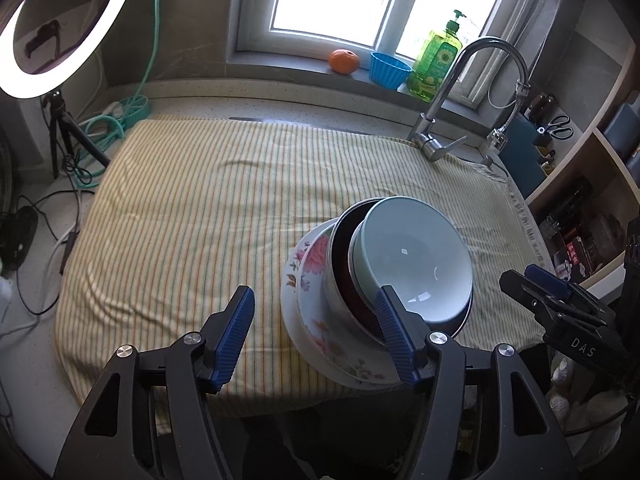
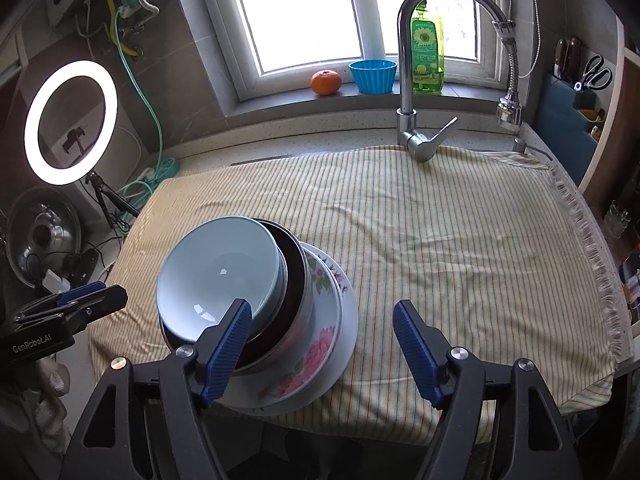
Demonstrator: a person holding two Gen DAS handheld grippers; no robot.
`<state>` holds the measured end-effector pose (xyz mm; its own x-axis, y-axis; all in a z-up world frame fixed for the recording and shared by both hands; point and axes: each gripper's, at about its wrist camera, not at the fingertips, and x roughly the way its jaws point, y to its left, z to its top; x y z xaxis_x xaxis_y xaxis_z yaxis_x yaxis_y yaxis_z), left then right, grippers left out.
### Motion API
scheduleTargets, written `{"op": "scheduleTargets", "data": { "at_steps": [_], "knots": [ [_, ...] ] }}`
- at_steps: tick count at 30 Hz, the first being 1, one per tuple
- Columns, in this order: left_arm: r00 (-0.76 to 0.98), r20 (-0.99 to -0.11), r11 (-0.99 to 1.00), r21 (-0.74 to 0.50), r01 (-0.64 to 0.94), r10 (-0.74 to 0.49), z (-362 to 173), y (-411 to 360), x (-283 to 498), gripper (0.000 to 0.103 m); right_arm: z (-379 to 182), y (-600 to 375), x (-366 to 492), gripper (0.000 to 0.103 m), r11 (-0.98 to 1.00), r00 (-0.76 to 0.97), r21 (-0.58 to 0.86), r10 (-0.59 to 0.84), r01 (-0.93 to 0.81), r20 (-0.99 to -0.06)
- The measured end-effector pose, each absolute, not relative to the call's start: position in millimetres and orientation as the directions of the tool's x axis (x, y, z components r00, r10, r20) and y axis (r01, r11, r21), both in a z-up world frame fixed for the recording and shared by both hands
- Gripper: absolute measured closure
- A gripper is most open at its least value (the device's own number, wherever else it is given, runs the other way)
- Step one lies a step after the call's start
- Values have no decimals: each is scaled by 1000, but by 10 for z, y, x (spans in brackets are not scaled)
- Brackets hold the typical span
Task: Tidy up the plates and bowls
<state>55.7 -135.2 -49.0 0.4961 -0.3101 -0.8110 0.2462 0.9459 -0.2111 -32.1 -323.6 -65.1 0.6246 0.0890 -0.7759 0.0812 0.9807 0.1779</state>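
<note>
Dishes sit in one stack on the striped cloth covering the worktop, at the cloth's near edge, well apart from the faucet at the far edge. Stack from the bottom up: white plate, floral plate on it, dark steel-rimmed bowl on that, pale blue bowl nested on top. The two bowls sit off-centre on the plates; in the left wrist view they lean toward the side away from the faucet's base line, exact tilt unclear. Left gripper: jaws apart, nothing between them but cloth; its right pad shows in front of the stack's near rim, contact cannot be told. Right gripper: jaws apart too, nothing clamped; its left pad overlaps the blue bowl's near rim in view, touching or not unclear. Each gripper shows at the edge of the other's camera, flanking the stack. Behind the faucet on the window sill: orange, blue ribbed cup, green soap bottle. Ring light on a tripod stands off the cloth's far left corner.
</note>
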Motion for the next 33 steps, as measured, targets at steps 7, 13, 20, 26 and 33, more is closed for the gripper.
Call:
{"op": "scheduleTargets", "data": {
  "at_steps": [7, 13, 20, 26, 33],
  "knots": [
    [496, -815, 949, -199, 245, -298, -479, -1397, 538, 40, -626, -3253, -326, 33, 981, 635, 184, 102, 63, -766],
    [502, -818, 952, -176, 250, -283, -458, -1427, 536, 40, -638, -3282, -316, 33, 974, 632, 215, 124, 69, -765],
    [498, -825, 958, -168, 235, -267, -463, -1425, 557, 40, -626, -3281, -288, 32, 974, 636, 215, 124, 67, -761],
    [503, -823, 959, -167, 230, -264, -447, -1425, 560, 40, -656, -3297, -262, 32, 973, 629, 222, 129, 71, -767],
    [496, -827, 959, -172, 224, -264, -459, -1433, 568, 40, -661, -3293, -257, 32, 972, 629, 223, 131, 70, -767]
  ]
}}
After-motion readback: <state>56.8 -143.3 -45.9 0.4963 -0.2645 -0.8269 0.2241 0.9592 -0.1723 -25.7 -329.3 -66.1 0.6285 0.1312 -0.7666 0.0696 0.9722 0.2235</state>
